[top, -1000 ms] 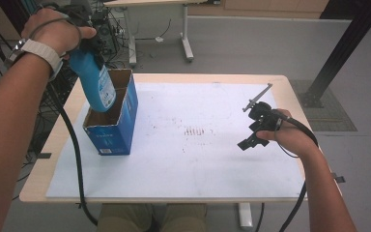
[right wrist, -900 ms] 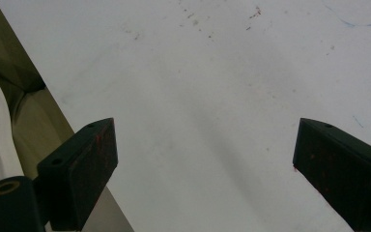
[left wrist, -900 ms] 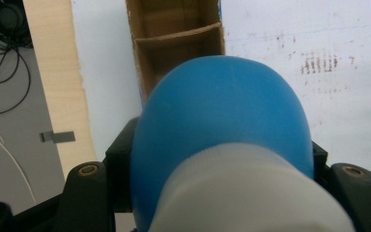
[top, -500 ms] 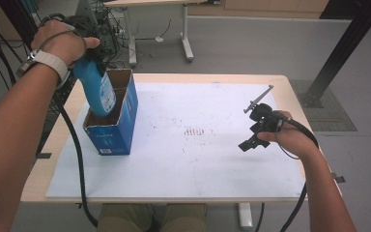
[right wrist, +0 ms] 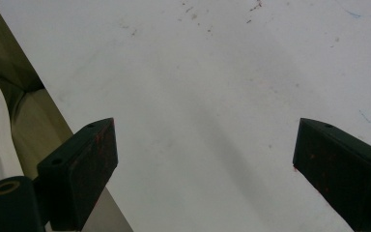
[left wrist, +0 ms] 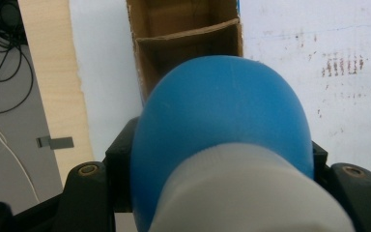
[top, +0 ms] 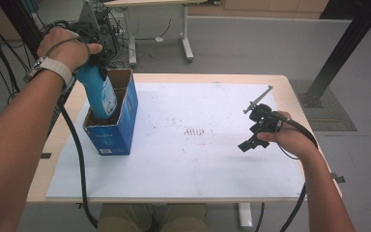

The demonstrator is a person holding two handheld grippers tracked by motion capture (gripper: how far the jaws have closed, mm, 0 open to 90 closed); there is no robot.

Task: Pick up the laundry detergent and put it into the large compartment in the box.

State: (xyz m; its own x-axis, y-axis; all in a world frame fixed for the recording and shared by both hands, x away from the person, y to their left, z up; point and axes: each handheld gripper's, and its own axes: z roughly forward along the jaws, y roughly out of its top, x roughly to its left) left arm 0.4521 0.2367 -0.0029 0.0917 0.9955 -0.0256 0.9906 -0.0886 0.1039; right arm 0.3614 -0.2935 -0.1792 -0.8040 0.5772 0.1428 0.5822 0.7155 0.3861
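Blue bottle [top: 99, 93] with a pale label on its side, print too small to read; blue box [top: 112, 122] with a small white label low on its near face, likewise unreadable. Box open-topped, brown cardboard inside, split by a divider into compartments, standing near the left edge of the tabletop on a white sheet [top: 188, 159] that covers most of the wood. Faint reddish-brown marks in a short row near the sheet's middle, plus scattered specks. Beyond the far edge, a grey floor, legs of another desk and a tangle of black cables at the far left corner. Nothing between bottle and box opening. Left gripper [top: 94, 54] clamped on the bottle at its upper end, jaws tight against both sides of the blue shoulder [left wrist: 222, 121] just below the white cap; bottle tilted, its lower end already inside the box's near compartment. Right gripper [top: 251, 141] near the right edge, held low over the bare sheet, jaws spread wide with nothing between the pads [right wrist: 101, 164], well apart from box and bottle.
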